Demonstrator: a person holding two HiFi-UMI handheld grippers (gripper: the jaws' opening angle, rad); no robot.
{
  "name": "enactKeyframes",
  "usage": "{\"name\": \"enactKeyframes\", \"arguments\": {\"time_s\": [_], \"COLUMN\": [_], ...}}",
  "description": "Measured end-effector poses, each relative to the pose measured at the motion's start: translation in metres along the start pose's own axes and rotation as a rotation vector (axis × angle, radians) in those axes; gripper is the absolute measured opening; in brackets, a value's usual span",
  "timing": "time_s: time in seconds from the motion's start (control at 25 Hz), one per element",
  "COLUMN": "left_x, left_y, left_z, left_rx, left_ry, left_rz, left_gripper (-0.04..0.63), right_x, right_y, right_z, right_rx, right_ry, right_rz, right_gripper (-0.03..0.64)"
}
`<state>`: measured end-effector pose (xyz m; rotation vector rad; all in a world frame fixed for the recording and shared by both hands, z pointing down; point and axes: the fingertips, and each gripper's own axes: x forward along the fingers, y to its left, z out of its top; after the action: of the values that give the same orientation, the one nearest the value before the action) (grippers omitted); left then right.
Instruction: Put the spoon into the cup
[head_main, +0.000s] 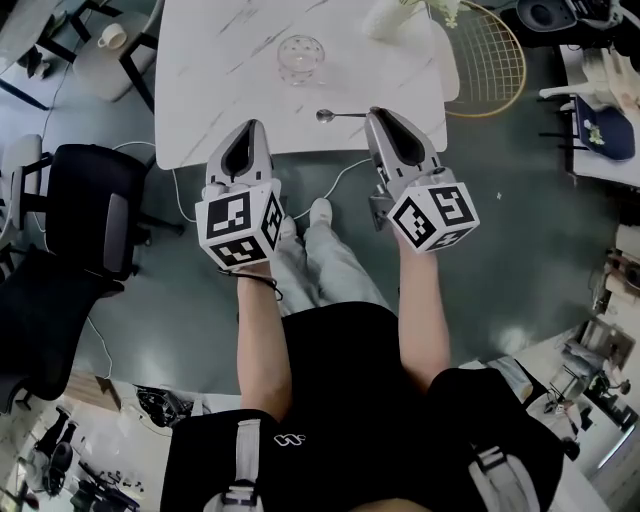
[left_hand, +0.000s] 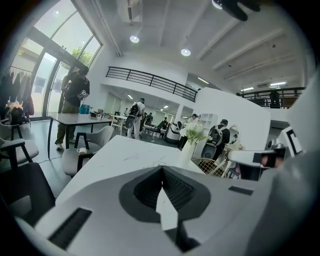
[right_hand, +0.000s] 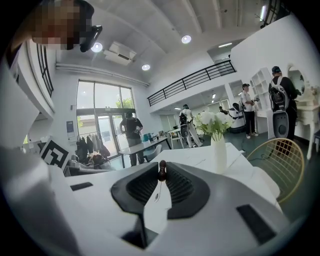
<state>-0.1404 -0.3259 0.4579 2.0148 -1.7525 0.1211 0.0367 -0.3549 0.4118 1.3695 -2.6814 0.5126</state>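
Progress: the spoon (head_main: 338, 115) was not yet in the cup (head_main: 300, 58). The pickup looked made, and the carry and the drop were left to do.
Grip: the right tool (head_main: 378, 113) was closed on the dark end of the spoon's handle, pinched at the very tips. The bowl pointed away toward the left side.
Spare hand: the left tool (head_main: 252, 125) had its jaws together at the tips with nothing between them. It hung just inside the near edge.
Spoon's place: it was over the worktop (head_main: 210, 70), close to the near edge. Whether it rested on the surface or was raised could not be told.
Cup's place: the clear glass stood upright farther in on the worktop, apart from the spoon. In the head view it sat beyond the spoon and a little to the left.
Open room: bare marble lay between spoon and cup, with nothing in the way.
Edges: the near edge ran under both tools' bodies, so a slip there would likely send the spoon off the worktop.
Neighbours: a white vase (head_main: 385, 18) stood at the far right, well apart from the cup. A wire chair (head_main: 500, 60) sat past the right edge, and a black chair (head_main: 90, 210) was off to the left.
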Motion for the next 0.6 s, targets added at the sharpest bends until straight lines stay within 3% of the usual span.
{"name": "enactKeyframes", "arguments": {"time_s": [0.6], "left_x": [0.047], "left_y": [0.02], "left_z": [-0.003], "left_rx": [-0.052], "left_ry": [0.034], "left_rz": [0.081], "left_gripper": [0.015], "right_x": [0.1], "right_y": [-0.024], "right_z": [0.019], "right_rx": [-0.027], "right_ry": [0.018], "right_rz": [0.048], "right_gripper": [0.054]}}
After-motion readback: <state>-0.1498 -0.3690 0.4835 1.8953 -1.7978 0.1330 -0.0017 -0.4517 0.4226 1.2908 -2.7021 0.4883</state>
